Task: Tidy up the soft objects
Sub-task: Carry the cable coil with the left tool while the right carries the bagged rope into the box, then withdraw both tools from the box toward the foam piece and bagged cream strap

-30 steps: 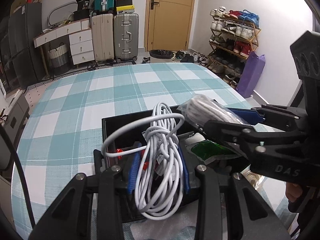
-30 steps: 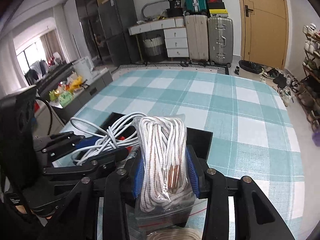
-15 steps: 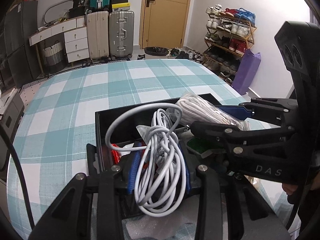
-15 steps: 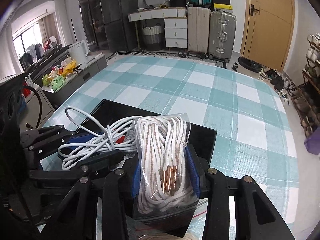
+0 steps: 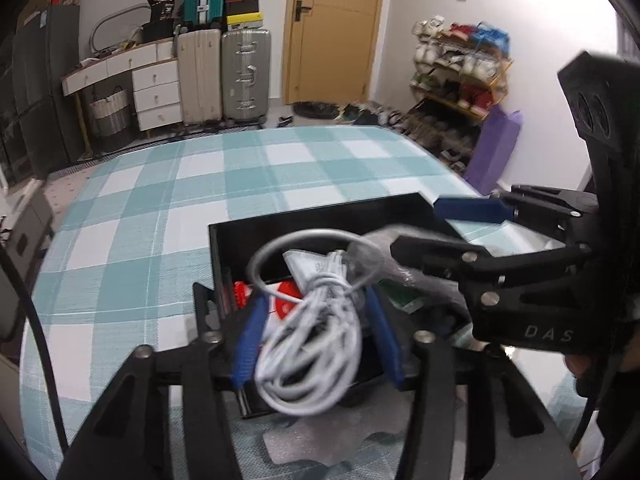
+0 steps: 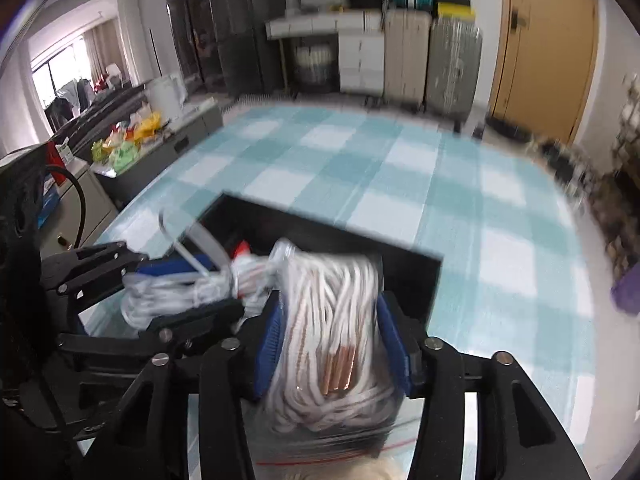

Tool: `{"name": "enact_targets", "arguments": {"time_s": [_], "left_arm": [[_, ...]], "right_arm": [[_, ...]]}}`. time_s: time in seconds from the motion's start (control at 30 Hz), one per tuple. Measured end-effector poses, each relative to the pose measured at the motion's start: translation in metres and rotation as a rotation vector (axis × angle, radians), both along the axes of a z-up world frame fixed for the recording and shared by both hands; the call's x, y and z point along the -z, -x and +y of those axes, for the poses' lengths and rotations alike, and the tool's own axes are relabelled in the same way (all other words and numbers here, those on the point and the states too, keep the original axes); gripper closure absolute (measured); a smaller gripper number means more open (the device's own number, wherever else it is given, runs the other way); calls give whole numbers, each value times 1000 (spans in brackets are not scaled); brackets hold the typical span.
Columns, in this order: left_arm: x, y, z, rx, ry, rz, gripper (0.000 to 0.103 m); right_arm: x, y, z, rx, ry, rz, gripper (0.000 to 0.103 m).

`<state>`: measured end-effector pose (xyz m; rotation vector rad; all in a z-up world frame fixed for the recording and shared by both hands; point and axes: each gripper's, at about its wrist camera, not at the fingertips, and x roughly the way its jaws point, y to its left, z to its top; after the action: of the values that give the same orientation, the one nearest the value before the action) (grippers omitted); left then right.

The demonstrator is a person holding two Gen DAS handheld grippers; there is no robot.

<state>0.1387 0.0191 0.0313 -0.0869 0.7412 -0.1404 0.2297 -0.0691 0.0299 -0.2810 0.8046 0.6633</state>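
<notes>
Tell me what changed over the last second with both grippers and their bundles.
Both sets of jaws have just been opening. The left gripper loosens around the white cable coil, the right gripper around the bagged white cord; both bundles are still between the pads, sagging over the black box. Box and checked cloth stayed put.

Right gripper's body (image 5: 548,334): pale letters "D A S" are showing on its black side, seen from the left wrist view.
Shoebox stack (image 5: 241,0): a red-and-black box is sitting above the suitcases; its mark is too small to read.
Elsewhere: blur is leaving nothing legible.
</notes>
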Motion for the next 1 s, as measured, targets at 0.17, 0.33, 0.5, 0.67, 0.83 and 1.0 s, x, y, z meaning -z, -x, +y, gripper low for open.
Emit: {"name": "enact_targets", "arguments": {"time_s": [0.17, 0.33, 0.5, 0.67, 0.83, 1.0], "left_arm": [[-7, 8, 0, 12, 24, -30, 17], [-14, 21, -1, -5, 8, -53, 0], [-15, 35, 4, -38, -7, -52, 0], [-14, 52, 9, -71, -4, -49, 0], [-7, 64, 5, -78, -19, -39, 0], [3, 71, 0, -88, -29, -12, 0]], "right_arm": [[-18, 12, -15, 29, -48, -104, 14], [-27, 22, -36, 60, -85, -112, 1], [-32, 44, -58, 54, -125, -118, 1], [-26, 65, -72, 52, -142, -103, 1], [-16, 83, -80, 45, -122, -88, 1], [-6, 91, -82, 21, -95, -65, 1]]}}
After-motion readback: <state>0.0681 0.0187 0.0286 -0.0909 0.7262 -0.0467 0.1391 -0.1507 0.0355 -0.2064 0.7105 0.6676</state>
